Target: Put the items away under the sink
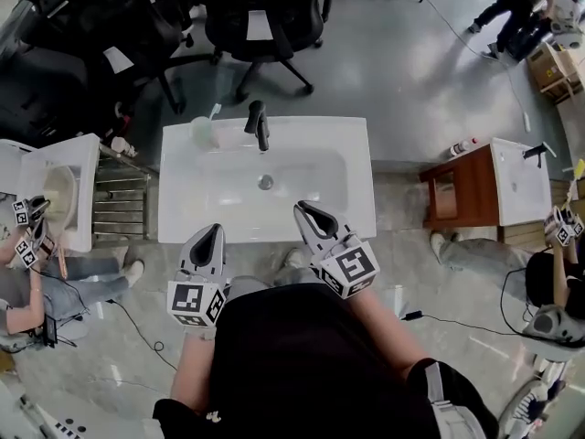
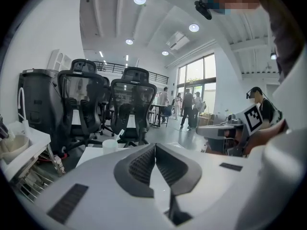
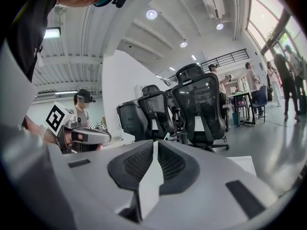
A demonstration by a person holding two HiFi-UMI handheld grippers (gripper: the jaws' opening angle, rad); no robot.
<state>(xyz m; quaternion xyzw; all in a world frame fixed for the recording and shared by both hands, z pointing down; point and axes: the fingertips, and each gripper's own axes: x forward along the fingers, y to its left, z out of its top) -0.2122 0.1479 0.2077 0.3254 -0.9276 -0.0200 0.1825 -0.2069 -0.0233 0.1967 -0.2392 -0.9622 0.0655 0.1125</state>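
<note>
A white sink top (image 1: 358, 199) stands in front of me in the head view, with a black faucet (image 1: 259, 123) at its back edge. A white cup with a toothbrush (image 1: 203, 131) stands at its back left corner; the left gripper view also catches the cup (image 2: 110, 146). My left gripper (image 1: 216, 230) hovers at the sink's front edge, jaws shut and empty (image 2: 155, 145). My right gripper (image 1: 303, 209) hangs over the front of the basin, also shut with nothing in it (image 3: 154, 144). The cabinet under the sink is hidden.
Black office chairs (image 1: 260, 16) stand behind the sink. A second white basin (image 1: 64, 195) sits at the left with a person beside it. At the right stands a wooden vanity (image 1: 466, 190). Other people holding grippers are at both sides. Cables lie on the floor.
</note>
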